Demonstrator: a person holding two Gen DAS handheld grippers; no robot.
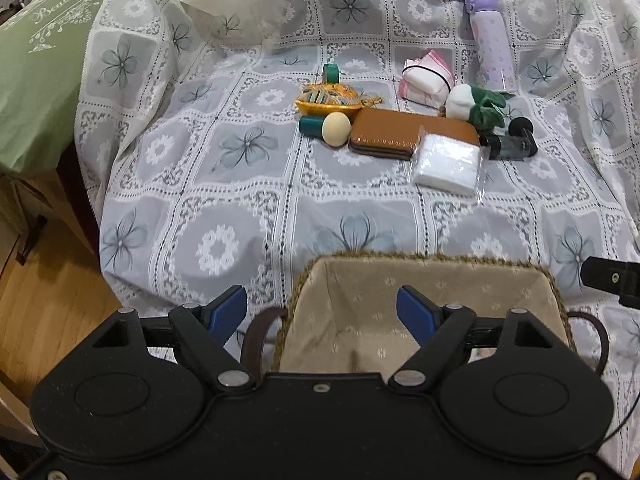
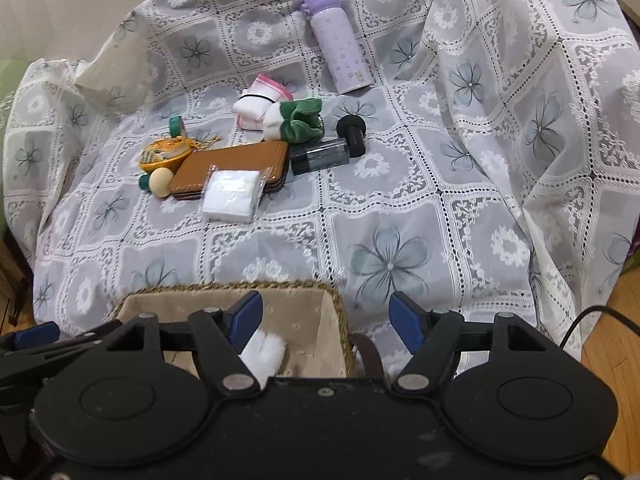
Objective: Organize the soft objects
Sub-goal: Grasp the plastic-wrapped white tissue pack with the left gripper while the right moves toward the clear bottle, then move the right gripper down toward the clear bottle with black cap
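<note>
Nearest, both hand-held grippers, left (image 1: 320, 316) and right (image 2: 326, 320), hang spread and empty over the lined basket (image 2: 340, 312), where a white fluffy piece (image 2: 264, 350) lies. Farther off, the plastic-wrapped white pack (image 2: 232, 196) overlaps the brown case (image 2: 236, 166); it could slip from a pinch or drag the case.

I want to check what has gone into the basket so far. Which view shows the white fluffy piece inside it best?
The right wrist view: the white fluffy piece lies in the basket, beside the right gripper. In the left wrist view the left gripper covers the basket floor; no piece shows.
</note>
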